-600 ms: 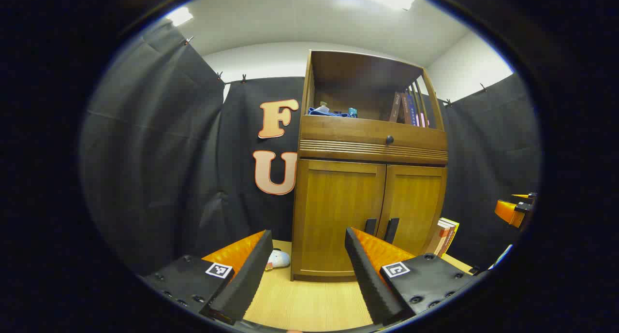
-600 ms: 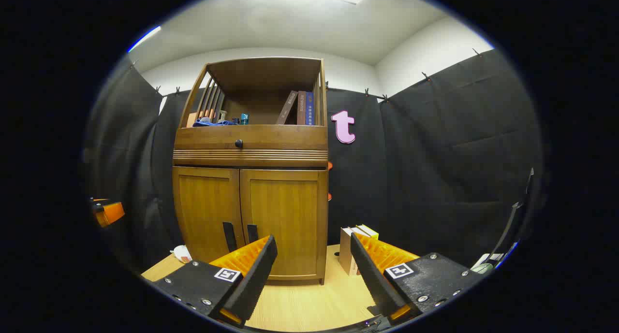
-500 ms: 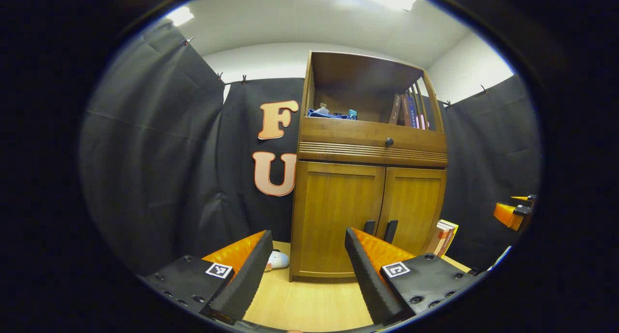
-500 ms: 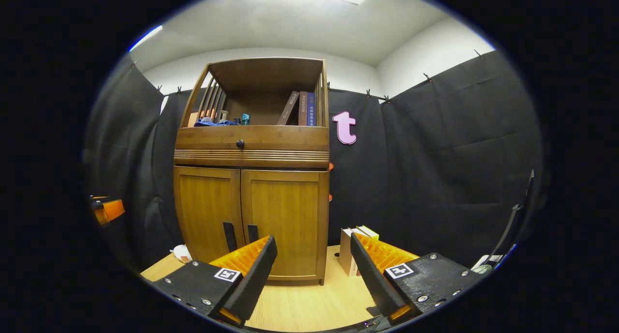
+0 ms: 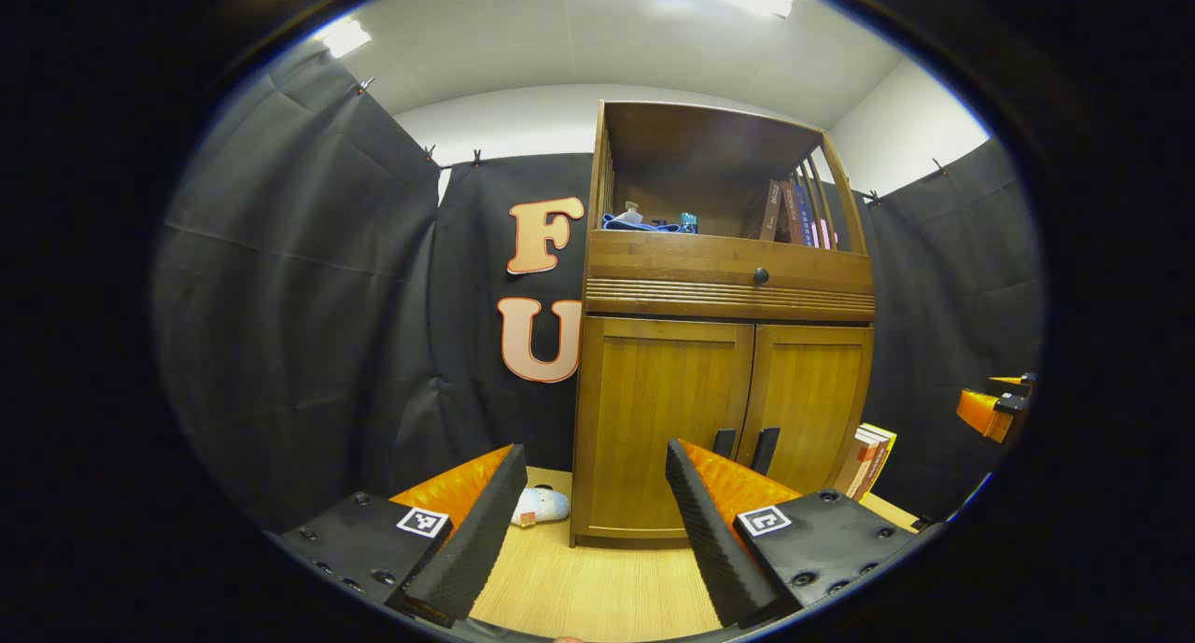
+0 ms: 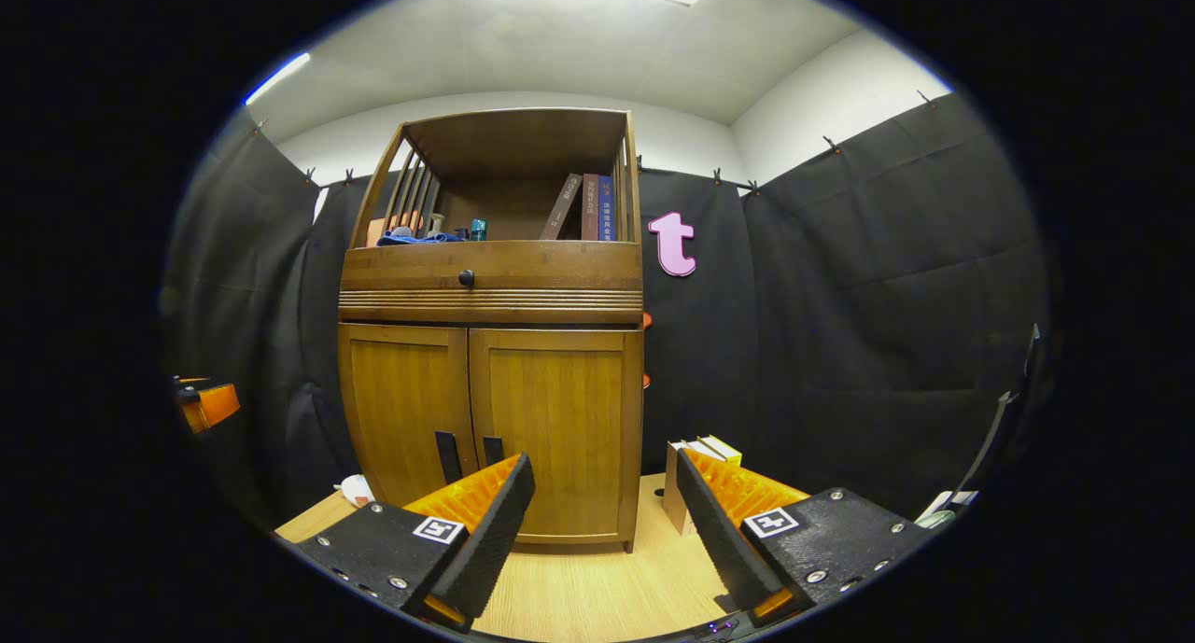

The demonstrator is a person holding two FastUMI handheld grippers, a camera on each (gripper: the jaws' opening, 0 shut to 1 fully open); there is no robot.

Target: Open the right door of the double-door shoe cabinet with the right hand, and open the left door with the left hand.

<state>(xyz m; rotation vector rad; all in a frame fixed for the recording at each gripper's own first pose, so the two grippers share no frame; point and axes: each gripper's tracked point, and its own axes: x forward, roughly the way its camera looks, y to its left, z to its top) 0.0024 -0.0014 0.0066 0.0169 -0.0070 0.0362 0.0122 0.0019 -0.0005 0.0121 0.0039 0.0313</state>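
Black cloth walls close the booth around a pale wooden floor [image 6: 597, 587], and against the back stands the tall brown wooden double-door shoe cabinet [image 6: 492, 344], with an open shelf of leaning books [image 6: 583, 207] on top and a drawer with a small dark round knob [image 6: 465, 277] below it. Its flat panelled right door [image 6: 555, 428] and left door [image 5: 658, 419] both sit flush and closed, so the task is at its approach step, nothing yet opened. Well short of the cabinet, the right gripper [image 6: 602, 531] hangs with its fingers spread wide and empty; the left gripper [image 5: 588, 522] is likewise spread and holds nothing. Two short dark vertical handles meet at the centre seam: the right door's handle [image 6: 491, 451] and the left door's handle [image 5: 724, 442]. Next, I judge, the right gripper must advance, straddle its handle, close on it and swing outward.
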